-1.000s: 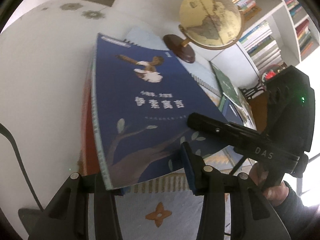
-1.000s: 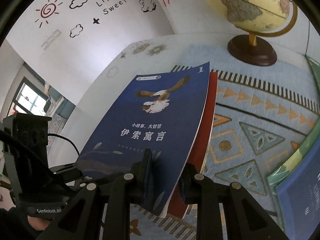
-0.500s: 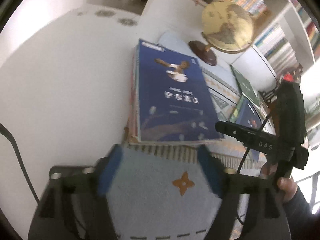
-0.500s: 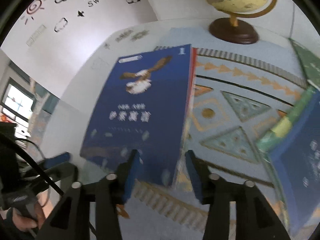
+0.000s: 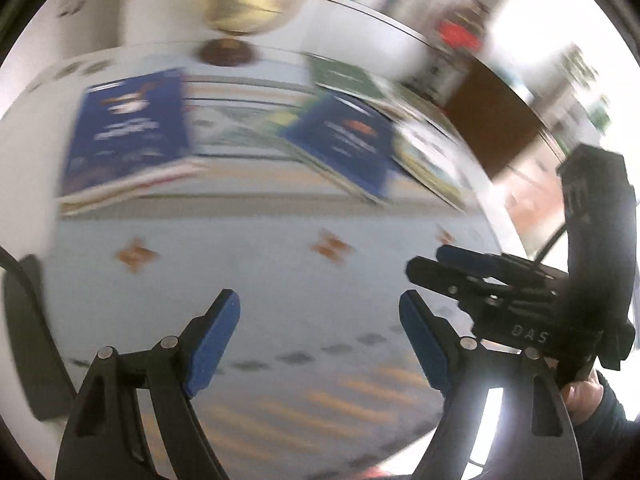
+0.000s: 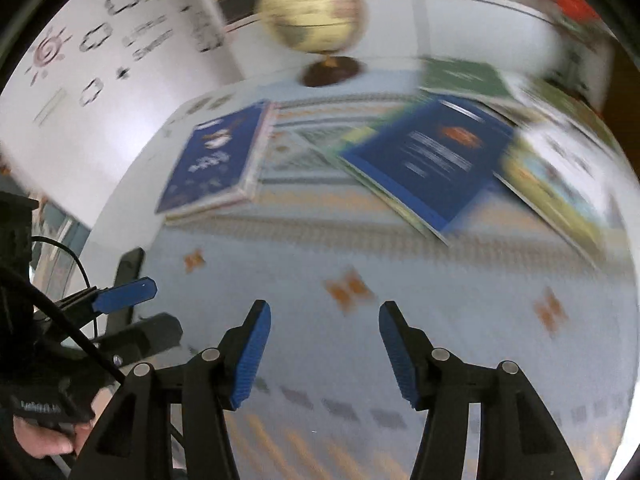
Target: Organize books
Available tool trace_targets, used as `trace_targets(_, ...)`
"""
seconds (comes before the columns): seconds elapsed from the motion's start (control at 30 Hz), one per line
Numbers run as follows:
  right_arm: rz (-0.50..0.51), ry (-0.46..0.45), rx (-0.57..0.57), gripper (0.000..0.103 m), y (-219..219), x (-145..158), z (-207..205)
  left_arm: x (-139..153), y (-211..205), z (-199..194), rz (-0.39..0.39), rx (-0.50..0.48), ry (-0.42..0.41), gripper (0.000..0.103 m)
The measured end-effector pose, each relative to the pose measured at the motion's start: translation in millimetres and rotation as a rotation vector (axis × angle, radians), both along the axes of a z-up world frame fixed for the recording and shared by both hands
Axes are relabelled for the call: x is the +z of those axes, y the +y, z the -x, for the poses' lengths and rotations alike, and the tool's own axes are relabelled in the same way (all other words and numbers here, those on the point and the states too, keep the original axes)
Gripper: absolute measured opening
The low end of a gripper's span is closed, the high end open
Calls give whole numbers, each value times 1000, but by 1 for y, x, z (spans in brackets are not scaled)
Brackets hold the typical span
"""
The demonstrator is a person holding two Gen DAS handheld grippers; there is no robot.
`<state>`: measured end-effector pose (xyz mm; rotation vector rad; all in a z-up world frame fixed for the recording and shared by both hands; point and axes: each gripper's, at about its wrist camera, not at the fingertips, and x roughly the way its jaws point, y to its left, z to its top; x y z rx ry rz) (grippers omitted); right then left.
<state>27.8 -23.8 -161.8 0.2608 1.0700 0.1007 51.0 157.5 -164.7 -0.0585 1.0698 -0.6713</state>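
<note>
One stack of books [image 6: 216, 168] is already formed at the left end of the patterned table mat [image 6: 360, 344], topped by a dark blue storybook [image 5: 128, 132] whose cover faces up; pale page edges of further volumes show beneath it. Several loose books remain at the right end, well apart from the stack: a second blue book [image 6: 432, 160] lying askew, a green book [image 6: 460, 76] behind it near the far edge of the mat, and a yellow-green picture book [image 6: 560, 184] just beside the blue one, partly under it as far as the blur allows. A globe [image 6: 312, 20] stands behind the mat between the two groups. The left gripper [image 5: 320, 320] hangs over bare mat with its blue pads [image 5: 212, 340] spread wide and nothing between them. The right gripper [image 6: 324, 344] is likewise above bare mat; its jaws are opening, and no object sits between them. Both views are motion-blurred, so titles and exact overlaps cannot be read. Judged from this layout, the task is partly complete: one pile is set down and released, while at least three books on the right are not yet gathered. Next likely target is the askew blue book, which lies on top and nearest the grippers.
</note>
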Motion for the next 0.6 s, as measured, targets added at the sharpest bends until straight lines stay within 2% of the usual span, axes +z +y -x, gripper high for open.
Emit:
trace_targets(0.17,-57,-7,-158,55,-61,9,78,9,-67,65,-24,-168,-26,81)
trace_targets(0.33,-143,-54,-311,56,-115,20,126,1,-122,104,-127,-360,1,81)
trace_targets(0.43,-126,-71,-341,56,-130,27,137,2,-141,103,-120,-394,9,81)
trace_targets(0.6,-43,-32,-368,56,-158,20,136,8,-173,59,-72,-386,-10,81)
